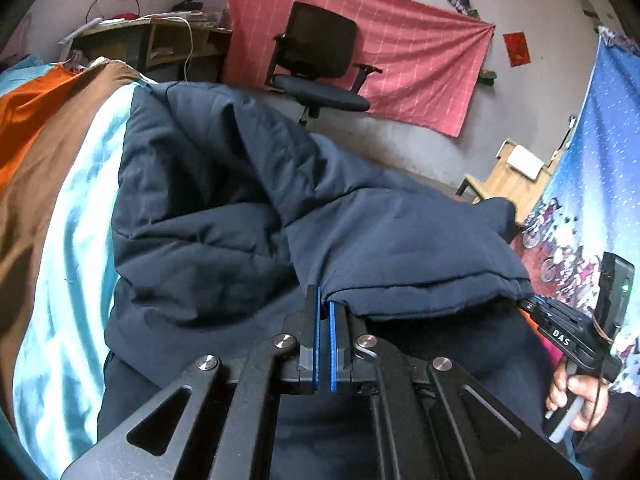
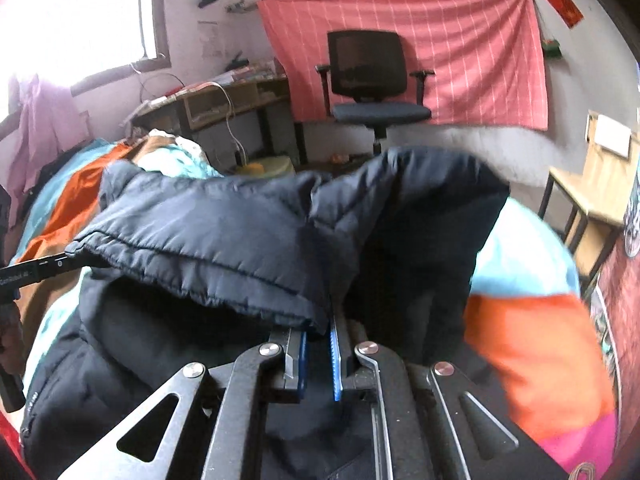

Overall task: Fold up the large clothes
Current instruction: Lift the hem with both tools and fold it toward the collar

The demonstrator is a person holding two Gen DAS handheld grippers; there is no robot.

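A dark navy padded jacket (image 1: 224,200) lies on a bed with its stitched hem lifted toward me. My left gripper (image 1: 324,300) is shut on the hem's left corner, blue pads pinching the cloth. My right gripper (image 2: 318,330) is shut on the hem's other corner (image 2: 208,276); the hem stretches left from it. The rest of the jacket (image 2: 140,360) hangs folded below and behind the raised hem. The right gripper's body (image 1: 568,336) and the hand holding it show at the right of the left wrist view. The left gripper's tip (image 2: 36,270) shows at the left edge of the right wrist view.
The bed has a striped sheet (image 1: 68,216) in light blue, brown and orange. A black office chair (image 2: 372,80) stands before a pink wall cloth (image 2: 472,52). A cluttered wooden desk (image 2: 224,104) is at the left. A light wooden chair (image 2: 592,184) stands at the right.
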